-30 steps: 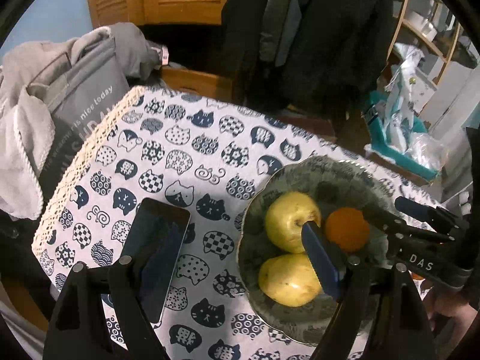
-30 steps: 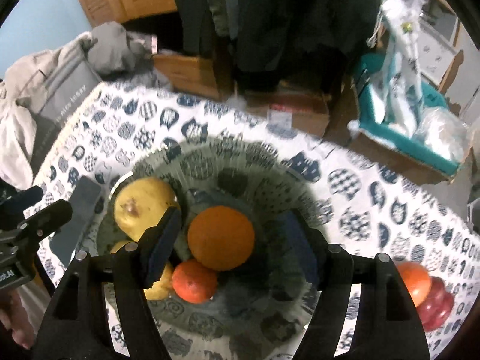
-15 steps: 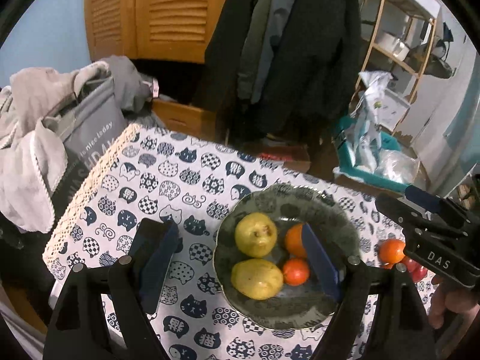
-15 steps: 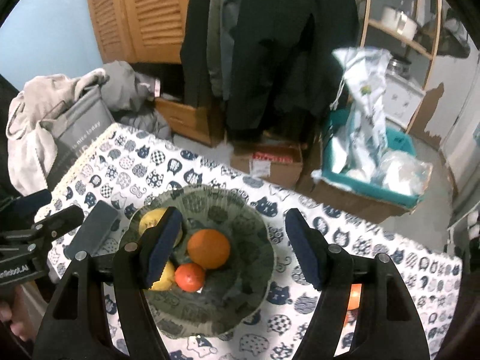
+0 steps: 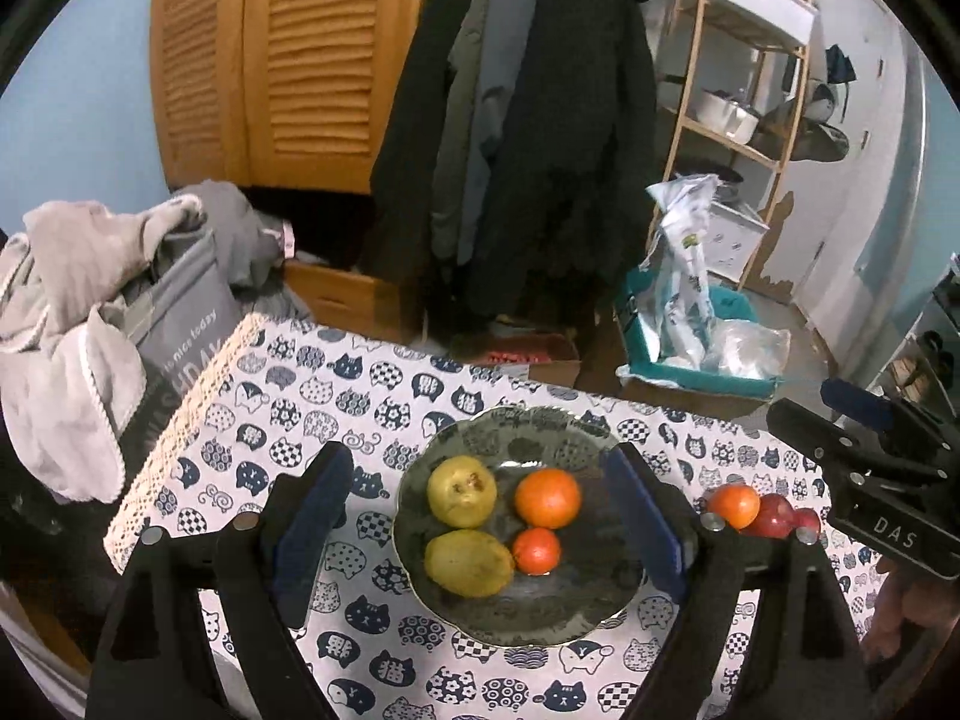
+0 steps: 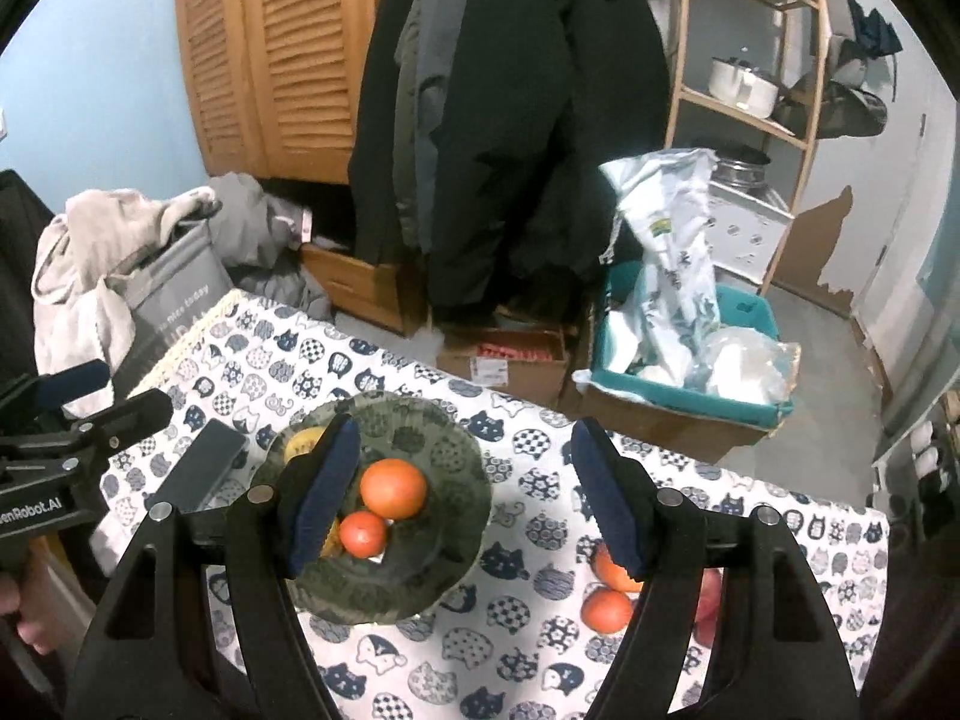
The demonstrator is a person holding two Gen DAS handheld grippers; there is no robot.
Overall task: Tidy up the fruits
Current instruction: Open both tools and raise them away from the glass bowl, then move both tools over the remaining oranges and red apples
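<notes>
Loose fruit [image 6: 607, 609] lay on the table [image 6: 540, 660] at five o'clock beneath the released, empty right claw [image 6: 465, 495], nearer it than the left claw [image 5: 480, 531], also released.

Dim indoor light, soft shadows, sharp centre, strong fisheye bending at edges.

**Clutter Around the Cat-Print Table**

A tablecloth [image 5: 372, 396] patterned with cat faces covers the table. A dark phone [image 6: 198, 471] lies flat on it. Beyond its far left corner sits a grey bag [image 5: 180, 324] with pale clothes [image 5: 66, 372] draped over it. Dark coats [image 5: 528, 138] hang before louvred wooden doors [image 5: 270, 60]. A teal bin [image 6: 690, 384] stuffed with plastic bags stands on the floor, beside a wooden shelf rack [image 5: 744, 90] carrying a white pot [image 6: 741, 84].
</notes>
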